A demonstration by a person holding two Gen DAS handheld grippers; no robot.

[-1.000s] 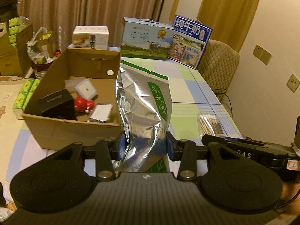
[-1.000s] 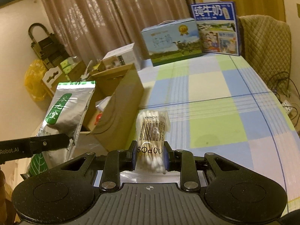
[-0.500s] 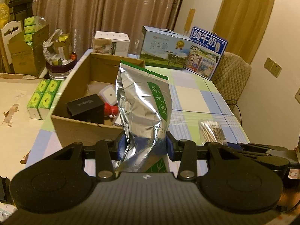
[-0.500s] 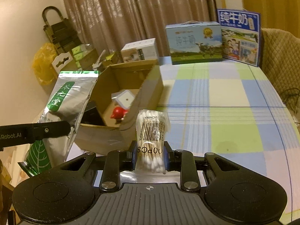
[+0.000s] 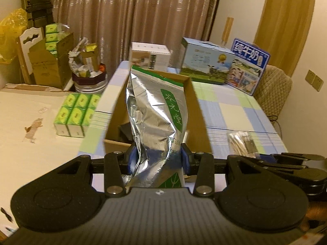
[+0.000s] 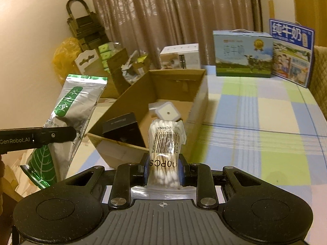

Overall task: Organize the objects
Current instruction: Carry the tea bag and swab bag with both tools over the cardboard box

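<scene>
My left gripper (image 5: 157,160) is shut on a silver foil pouch (image 5: 155,118) with a green label, held upright in front of the open cardboard box (image 5: 196,110). From the right wrist view the same pouch (image 6: 69,110) hangs left of the box (image 6: 196,94), clamped by the left gripper's fingers (image 6: 53,136). My right gripper (image 6: 163,171) is shut on a clear bag of cotton swabs (image 6: 165,143), just before the box's near wall. That swab bag (image 5: 241,143) shows at the right of the left wrist view. Inside the box lie a black box (image 6: 122,126) and a white square item (image 6: 167,112).
Two milk cartons (image 6: 243,55) (image 6: 290,51) and a white box (image 6: 179,57) stand at the table's far end. Green tissue packs (image 5: 75,114) sit left of the table (image 6: 255,112). A cluttered tin (image 5: 87,75), a carton and a chair stand further left. A padded chair (image 5: 271,89) is at the right.
Both grippers have carried their loads leftward: in both views the box has slid to the right and now sits behind the pouch and the swab bag. Grips unchanged.
</scene>
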